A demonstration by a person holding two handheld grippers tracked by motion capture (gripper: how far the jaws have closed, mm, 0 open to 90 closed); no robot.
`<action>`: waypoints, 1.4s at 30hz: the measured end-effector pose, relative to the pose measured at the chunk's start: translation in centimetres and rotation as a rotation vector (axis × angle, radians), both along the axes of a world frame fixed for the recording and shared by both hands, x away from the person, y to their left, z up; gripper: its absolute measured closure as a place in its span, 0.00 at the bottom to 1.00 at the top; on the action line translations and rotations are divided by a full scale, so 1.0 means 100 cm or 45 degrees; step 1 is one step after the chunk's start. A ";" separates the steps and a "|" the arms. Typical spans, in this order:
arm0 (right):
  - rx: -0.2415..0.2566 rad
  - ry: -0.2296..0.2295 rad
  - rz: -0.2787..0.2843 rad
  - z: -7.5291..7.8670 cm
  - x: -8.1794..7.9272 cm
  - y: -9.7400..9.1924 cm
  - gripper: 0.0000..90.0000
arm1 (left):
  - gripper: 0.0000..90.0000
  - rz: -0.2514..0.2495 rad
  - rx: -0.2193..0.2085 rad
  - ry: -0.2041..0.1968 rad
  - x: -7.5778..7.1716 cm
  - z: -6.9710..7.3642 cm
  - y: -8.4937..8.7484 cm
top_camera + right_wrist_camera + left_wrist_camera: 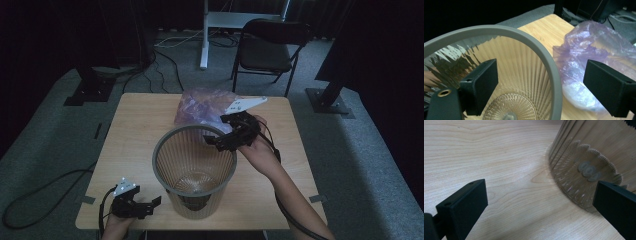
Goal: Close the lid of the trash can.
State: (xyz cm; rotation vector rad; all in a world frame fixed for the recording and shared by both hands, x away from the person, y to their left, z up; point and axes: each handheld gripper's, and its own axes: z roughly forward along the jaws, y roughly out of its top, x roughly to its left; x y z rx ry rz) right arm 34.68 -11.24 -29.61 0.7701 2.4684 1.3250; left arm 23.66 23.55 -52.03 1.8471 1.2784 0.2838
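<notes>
A clear ribbed bin [156, 152] with a grey rim stands in the middle of the wooden table [135, 125]. Behind it, touching its far side, lies a crumpled purple see-through plastic bag [202, 107]. My right gripper [216, 132] hovers over the bin's far right edge. In the right gripper view it [541, 82] is open and straddles the grey rim [549, 62], one jaw inside the bin and the other above the bag [596, 45], pressing on nothing. My left gripper [152, 206] rests low at the table's front left. Its jaws [539, 202] stand open beside the bin's base [586, 147].
A black folding chair [267, 50] and a white desk leg [204, 35] stand beyond the table. Dark stand bases [90, 90] sit on the carpet at both far corners, and cables run across the floor on the left. Bare tabletop lies left of the bin.
</notes>
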 end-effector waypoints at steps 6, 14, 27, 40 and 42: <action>0.022 0.001 0.013 -0.003 -0.002 -0.001 0.14 | 0.00 0.001 -0.001 0.002 0.000 0.000 0.000; 0.088 0.013 -0.006 -0.007 -0.005 -0.005 0.14 | 0.00 0.009 -0.002 0.003 0.000 0.000 0.001; 0.176 -0.021 -0.229 -0.012 -0.010 -0.034 0.14 | 0.00 0.019 -0.013 0.000 0.000 0.000 0.001; 0.249 -0.063 -0.473 -0.025 -0.012 -0.076 0.14 | 0.00 0.018 -0.014 -0.002 -0.001 0.001 0.001; 0.249 -0.068 -0.501 -0.027 -0.013 -0.082 0.14 | 0.00 0.019 -0.018 -0.002 -0.001 0.000 0.001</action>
